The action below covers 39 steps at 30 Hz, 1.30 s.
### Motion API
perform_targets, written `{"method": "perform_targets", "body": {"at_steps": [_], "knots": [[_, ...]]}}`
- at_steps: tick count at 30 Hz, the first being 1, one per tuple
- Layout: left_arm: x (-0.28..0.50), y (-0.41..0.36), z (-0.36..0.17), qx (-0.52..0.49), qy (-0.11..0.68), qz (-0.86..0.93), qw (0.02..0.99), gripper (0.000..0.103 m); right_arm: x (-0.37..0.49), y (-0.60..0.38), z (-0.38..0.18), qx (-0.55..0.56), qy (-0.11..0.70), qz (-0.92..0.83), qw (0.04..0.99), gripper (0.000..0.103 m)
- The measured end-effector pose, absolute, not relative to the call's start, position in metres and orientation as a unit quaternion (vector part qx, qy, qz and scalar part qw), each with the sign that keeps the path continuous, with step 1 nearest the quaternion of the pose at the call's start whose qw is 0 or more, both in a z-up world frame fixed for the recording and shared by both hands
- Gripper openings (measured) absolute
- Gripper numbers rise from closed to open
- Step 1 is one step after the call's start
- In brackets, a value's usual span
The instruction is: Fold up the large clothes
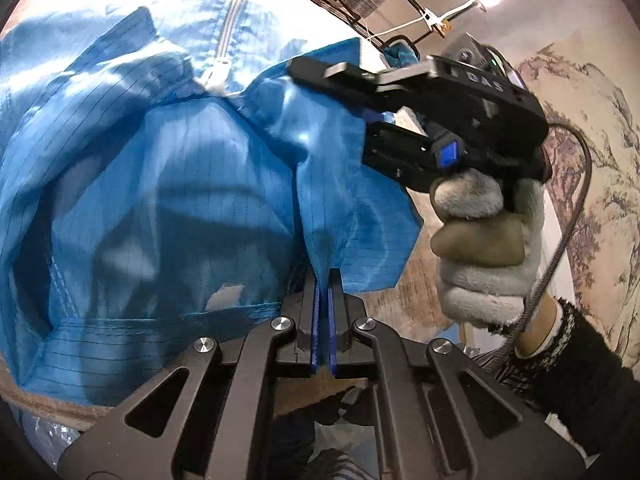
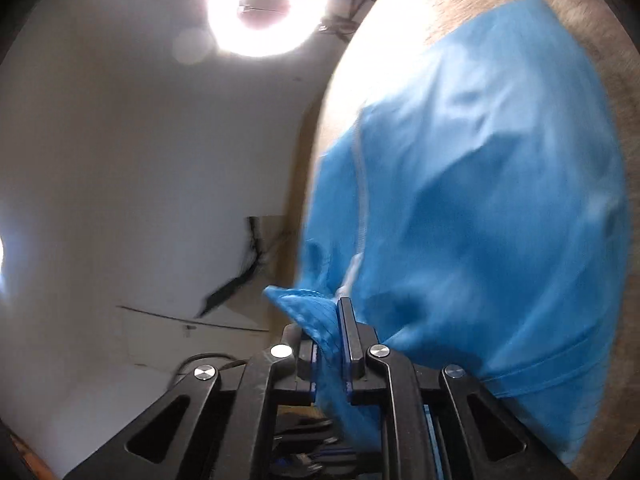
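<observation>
**Blue jacket held up by both grippers**

The blue jacket is lifted off the brown surface and hangs between the two grippers, its thin pinstriped cloth bunched and creased. A white zipper runs down its front, and in the left wrist view a stitched seam falls straight into the left gripper. That gripper's jaws are pressed together with only a thin fold of the blue cloth between their blue pads, so it is clamped on the jacket near a seam edge.

The right gripper shows in the same view from the side, up and to the right, gripped by a hand in a grey-white glove with a dark fuzzy sleeve at the wrist. A metal-wrapped cable loops away from its rear. Its fingers reach into the upper edge of the jacket. From its own camera, the right gripper has a wad of blue cloth squeezed between its jaws, the fabric spilling out to both sides of the fingers; the jaws are closed on that wad with a small gap filled by cloth.

The rest of the jacket billows to the right of that view, blurred, in front of the brown surface. A bright ring lamp glares overhead against a pale wall. In the left view, a wall painting of trees and hills sits behind the gloved hand.
</observation>
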<state>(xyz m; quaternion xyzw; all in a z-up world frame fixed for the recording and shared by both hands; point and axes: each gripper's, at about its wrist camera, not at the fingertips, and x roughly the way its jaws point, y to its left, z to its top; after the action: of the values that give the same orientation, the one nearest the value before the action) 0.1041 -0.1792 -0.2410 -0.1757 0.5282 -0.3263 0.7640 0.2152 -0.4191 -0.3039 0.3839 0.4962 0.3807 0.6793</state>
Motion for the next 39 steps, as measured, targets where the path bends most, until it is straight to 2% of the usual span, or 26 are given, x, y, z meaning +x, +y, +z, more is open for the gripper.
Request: {"method": "perform_targets", "body": {"at_steps": [3, 6, 8, 9, 10, 12, 13, 17, 22, 27, 30, 33, 35, 37, 39], "knots": [[0.105, -0.181, -0.239, -0.172, 0.527, -0.327, 0.765, 0.001, 0.219, -0.405, -0.297, 0.330, 0.508, 0.346, 0.717, 0.009], [0.103, -0.185, -0.234, -0.161, 0.526, -0.326, 0.769, 0.001, 0.214, -0.376, -0.266, 0.150, 0.494, 0.280, 0.810, 0.011], [0.102, -0.182, -0.231, -0.158, 0.535, -0.329, 0.762, 0.001, 0.207, -0.364, -0.248, 0.082, 0.471, 0.257, 0.840, 0.020], [0.101, -0.180, -0.228, -0.160, 0.542, -0.331, 0.756, 0.003, 0.203, -0.361, -0.240, 0.057, 0.458, 0.245, 0.853, 0.028], [0.099, -0.174, -0.222, -0.169, 0.542, -0.337, 0.751, 0.006, 0.197, -0.358, -0.231, 0.032, 0.442, 0.228, 0.867, 0.028], [0.097, -0.155, -0.207, -0.185, 0.525, -0.348, 0.754, 0.021, 0.189, -0.361, -0.222, 0.028, 0.425, 0.222, 0.877, 0.028], [0.095, -0.142, -0.197, -0.189, 0.509, -0.346, 0.765, 0.022, 0.182, -0.360, -0.216, 0.033, 0.414, 0.231, 0.880, 0.028], [0.109, -0.085, -0.178, -0.210, 0.462, -0.273, 0.818, 0.023, 0.167, -0.363, -0.213, 0.027, 0.406, 0.268, 0.873, 0.028], [0.141, -0.039, -0.213, -0.288, 0.480, -0.209, 0.802, 0.023, 0.168, -0.378, -0.236, 0.060, 0.445, 0.283, 0.848, 0.028], [0.149, -0.036, -0.246, -0.250, 0.510, -0.178, 0.804, 0.022, 0.173, -0.394, -0.267, 0.069, 0.483, 0.248, 0.837, 0.029], [0.143, -0.031, -0.237, -0.249, 0.511, -0.183, 0.802, 0.022, 0.166, -0.402, -0.271, 0.059, 0.492, 0.244, 0.834, 0.029], [0.136, -0.011, -0.213, -0.272, 0.473, -0.178, 0.819, 0.023, 0.149, -0.417, -0.255, 0.068, 0.473, 0.239, 0.845, 0.029], [0.141, 0.002, -0.199, -0.275, 0.452, -0.158, 0.833, 0.023, 0.135, -0.433, -0.243, 0.084, 0.454, 0.224, 0.859, 0.034], [0.151, 0.005, -0.194, -0.273, 0.450, -0.140, 0.838, 0.023, 0.122, -0.449, -0.237, 0.101, 0.437, 0.185, 0.875, 0.047], [0.165, 0.006, -0.199, -0.261, 0.459, -0.122, 0.841, 0.023, 0.119, -0.457, -0.243, 0.119, 0.444, 0.170, 0.872, 0.049]]}}
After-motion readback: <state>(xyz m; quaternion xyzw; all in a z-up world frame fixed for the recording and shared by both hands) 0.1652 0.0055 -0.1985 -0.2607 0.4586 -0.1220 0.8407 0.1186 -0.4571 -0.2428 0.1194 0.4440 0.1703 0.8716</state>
